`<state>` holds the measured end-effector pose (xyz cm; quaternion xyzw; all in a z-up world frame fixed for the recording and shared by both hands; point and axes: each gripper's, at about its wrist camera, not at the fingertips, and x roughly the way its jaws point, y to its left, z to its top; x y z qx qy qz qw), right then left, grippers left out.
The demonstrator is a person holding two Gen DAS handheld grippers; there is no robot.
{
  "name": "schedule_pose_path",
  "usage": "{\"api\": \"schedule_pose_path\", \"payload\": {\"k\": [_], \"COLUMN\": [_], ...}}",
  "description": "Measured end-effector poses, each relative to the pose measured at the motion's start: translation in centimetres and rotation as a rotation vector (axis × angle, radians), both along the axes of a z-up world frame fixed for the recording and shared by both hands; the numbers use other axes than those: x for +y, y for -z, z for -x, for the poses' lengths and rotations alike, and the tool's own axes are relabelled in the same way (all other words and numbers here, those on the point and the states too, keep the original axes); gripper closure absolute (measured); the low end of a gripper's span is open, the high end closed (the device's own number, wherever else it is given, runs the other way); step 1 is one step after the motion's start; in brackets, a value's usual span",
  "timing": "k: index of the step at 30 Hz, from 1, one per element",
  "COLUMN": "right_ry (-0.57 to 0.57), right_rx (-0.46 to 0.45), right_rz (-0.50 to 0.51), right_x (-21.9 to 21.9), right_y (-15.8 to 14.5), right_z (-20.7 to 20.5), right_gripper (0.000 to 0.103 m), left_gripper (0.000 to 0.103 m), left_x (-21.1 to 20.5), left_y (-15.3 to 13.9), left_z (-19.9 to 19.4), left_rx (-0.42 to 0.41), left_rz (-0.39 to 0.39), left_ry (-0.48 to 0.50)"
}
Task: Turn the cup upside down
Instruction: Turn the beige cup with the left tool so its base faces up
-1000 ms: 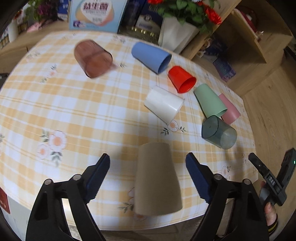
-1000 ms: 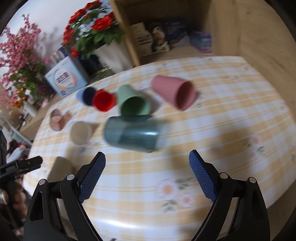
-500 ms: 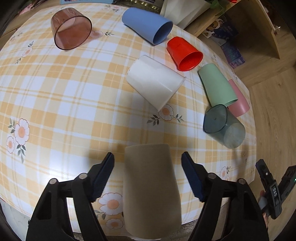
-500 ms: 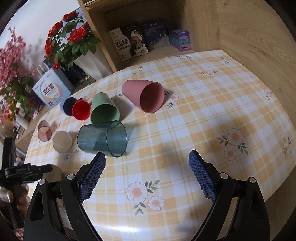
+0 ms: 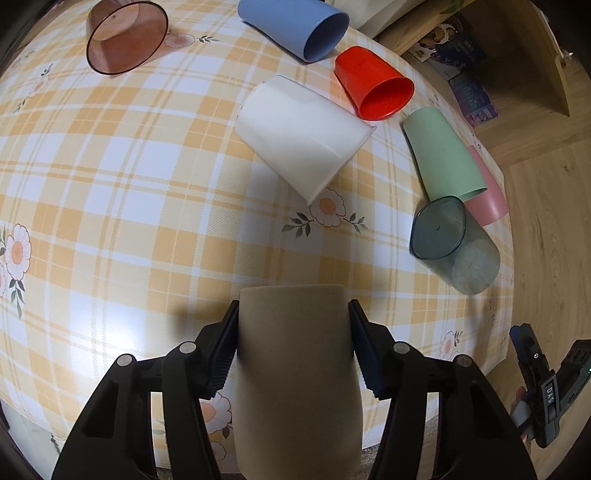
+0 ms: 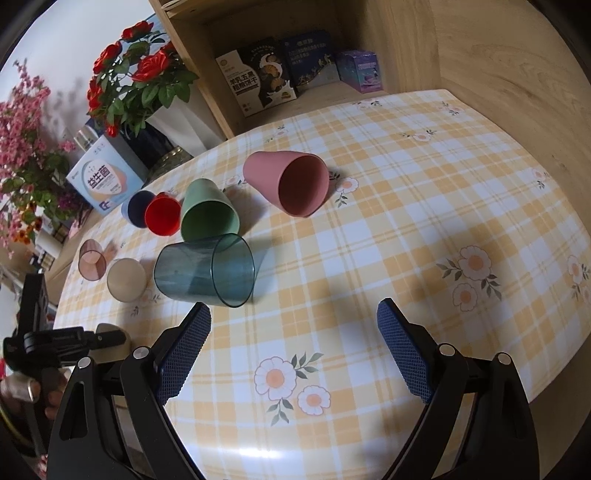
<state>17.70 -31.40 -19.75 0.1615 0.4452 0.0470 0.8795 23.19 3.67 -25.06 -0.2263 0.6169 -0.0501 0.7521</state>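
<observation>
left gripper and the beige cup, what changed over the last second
The left gripper closed its open fingers onto the beige cup and now grips it. The right gripper stayed open, holding nothing. The other cups lie as before.

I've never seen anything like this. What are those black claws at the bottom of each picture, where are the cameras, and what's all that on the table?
No robot here: a person holds a two-finger gripper in each hand, and a fisheye camera on each looks out along its fingers. In the left view, the left gripper is closed on a beige cup lying on its side. In the right view, the right gripper is open and empty above the checked tablecloth. On it lie more tipped cups: white, red, blue, green, pink, a brown see-through one and a teal see-through one.
</observation>
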Motion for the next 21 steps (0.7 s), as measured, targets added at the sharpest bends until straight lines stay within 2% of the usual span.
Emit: {"api": "schedule_pose_path", "payload": {"k": [3,7,12,16,19,21], "right_ry": [-0.003,-0.007,-0.006,-0.005,-0.015,-0.025], "right_rx": [0.007,0.013,0.015,0.011,0.017,0.019], "right_rz": [-0.006,-0.007,-0.007,-0.013,-0.022,-0.018], "right_x": [0.0,0.2,0.2,0.3,0.8,1.3], "right_y": [0.2,0.3,0.3,0.2,0.3,0.2], "right_z": [0.0,0.0,0.0,0.1,0.0,0.1], "right_gripper": [0.015,0.015,0.015,0.015,0.015,0.015], "left_gripper": [0.048,0.048,0.048,0.049,0.049,0.05], "left_x": [0.5,1.3,3.0,5.1,6.5,7.4], "left_y": [0.0,-1.0,-3.2,-5.6,-7.2,-7.6], "left_z": [0.5,1.7,3.7,6.5,8.2,8.5], "left_rx": [-0.01,-0.056,-0.148,-0.244,-0.318,-0.336], "left_rz": [0.027,0.01,-0.031,0.011,-0.064,-0.107], "left_ry": [-0.012,0.007,0.008,-0.037,-0.078,-0.094]}}
